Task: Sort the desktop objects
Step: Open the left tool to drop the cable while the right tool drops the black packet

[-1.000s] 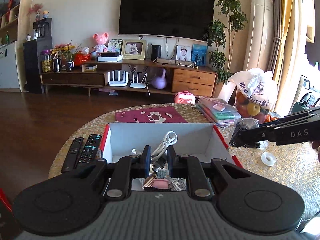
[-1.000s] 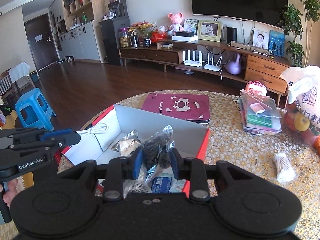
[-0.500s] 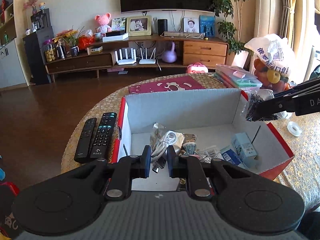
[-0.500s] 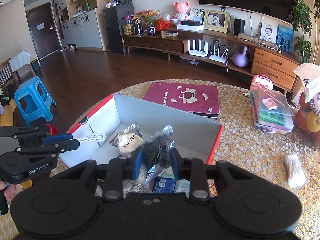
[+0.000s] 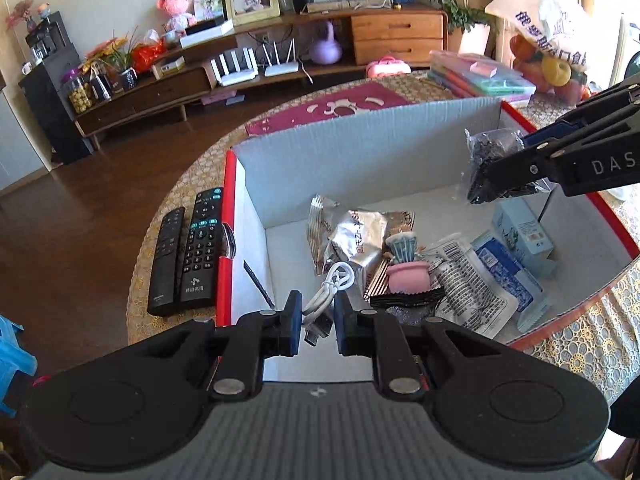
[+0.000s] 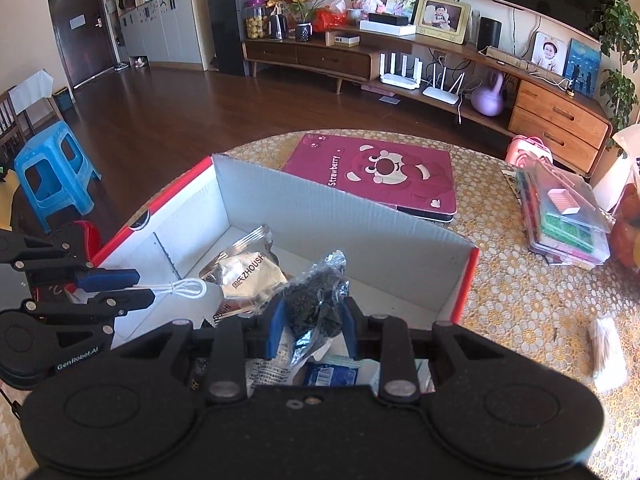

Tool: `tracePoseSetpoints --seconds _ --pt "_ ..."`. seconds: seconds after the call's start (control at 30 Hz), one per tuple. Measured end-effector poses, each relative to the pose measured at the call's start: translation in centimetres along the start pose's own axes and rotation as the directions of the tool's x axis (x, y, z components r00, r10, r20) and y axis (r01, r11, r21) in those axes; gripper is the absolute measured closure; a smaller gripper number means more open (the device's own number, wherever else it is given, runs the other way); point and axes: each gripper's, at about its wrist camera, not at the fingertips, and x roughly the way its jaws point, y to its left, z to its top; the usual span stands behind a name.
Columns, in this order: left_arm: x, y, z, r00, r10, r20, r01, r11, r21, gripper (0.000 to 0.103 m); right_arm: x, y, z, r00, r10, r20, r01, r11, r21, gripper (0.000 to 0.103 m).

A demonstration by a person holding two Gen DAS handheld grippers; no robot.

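Observation:
A red cardboard box (image 5: 360,160) with white inner walls stands open on the table. Inside lie a silver foil packet (image 5: 356,236), a pink potted-cactus toy (image 5: 406,272), blue cartons (image 5: 520,232) and printed sachets. My left gripper (image 5: 316,322) hangs over the box's near left corner, shut on a coiled white USB cable (image 5: 330,286). The right wrist view shows that gripper (image 6: 116,288) at the left with the cable (image 6: 184,288). My right gripper (image 6: 312,322) is shut on a crinkly clear bag of dark dried leaves (image 6: 316,300) above the box (image 6: 340,220). It reaches in from the right (image 5: 508,172), the bag (image 5: 492,148) above the cartons.
Two black remotes (image 5: 184,256) lie left of the box. A maroon bear-print case (image 6: 380,176) sits behind it. Stacked plastic cases (image 6: 560,216), a bag of fruit (image 5: 548,40) and a cotton-swab pack (image 6: 608,352) are to the right. A blue stool (image 6: 52,172) stands on the floor.
Both grippers have moved forward and tipped down over the open box, each still holding its item. The box's contents now show fully in the left wrist view.

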Motion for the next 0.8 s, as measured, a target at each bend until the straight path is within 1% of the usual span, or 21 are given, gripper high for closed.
tracePoseSetpoints --seconds 0.37,0.53,0.63,0.8 --pt "2.1 -0.4 1.1 0.996 0.003 -0.093 0.0 0.999 0.032 0.087 4.6 0.6 0.6 0.994 -0.062 -0.094 0.06 0.998 -0.027 0.073" --pt "2.7 -0.7 1.2 0.993 0.015 -0.119 -0.013 1.0 0.015 0.087 6.2 0.7 0.6 0.988 -0.079 -0.13 0.076 0.997 -0.027 0.073" --pt "3.2 -0.8 1.2 0.989 0.001 -0.145 -0.002 1.0 -0.01 0.087 7.0 0.7 0.4 0.985 -0.085 -0.152 0.083 0.996 -0.022 0.073" --pt "3.6 -1.2 0.9 0.987 0.0 -0.158 -0.003 1.0 -0.015 0.087 7.7 0.4 0.4 0.982 -0.084 -0.169 0.082 0.997 -0.017 0.073"
